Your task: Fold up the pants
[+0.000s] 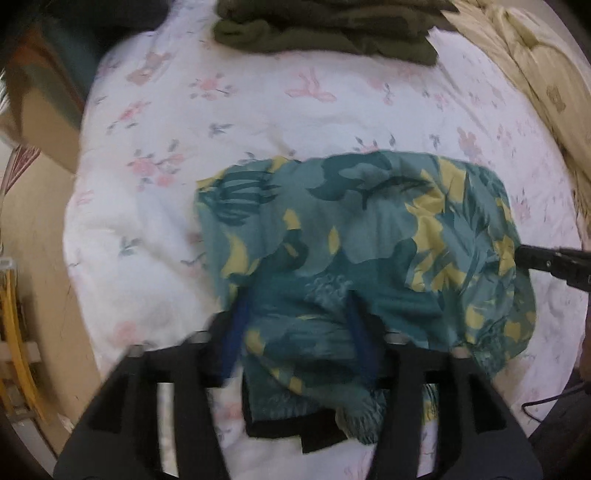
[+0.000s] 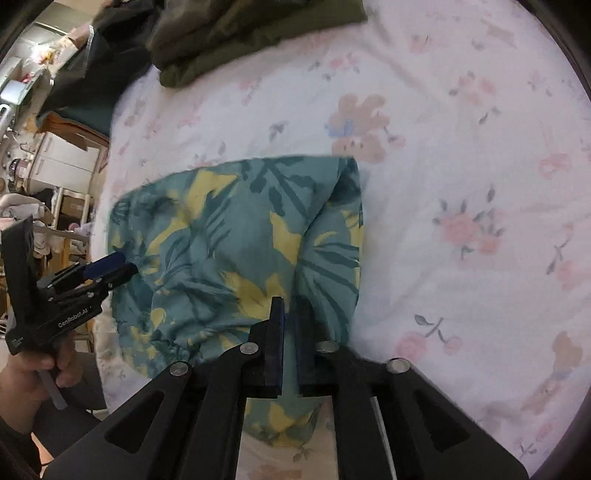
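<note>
Teal leaf-print pants (image 1: 354, 236) on floral bedsheet (image 1: 147, 229), left gripper (image 1: 295, 314) spread over cloth, right gripper (image 2: 290, 314) pinching a fold, olive folded garments (image 1: 325, 29) beyond

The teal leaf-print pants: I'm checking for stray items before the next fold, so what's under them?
Only the floral bedsheet shows around the teal pants, which lie directly on it. Anything beneath is covered by fabric. The right tool pinches one edge.
</note>
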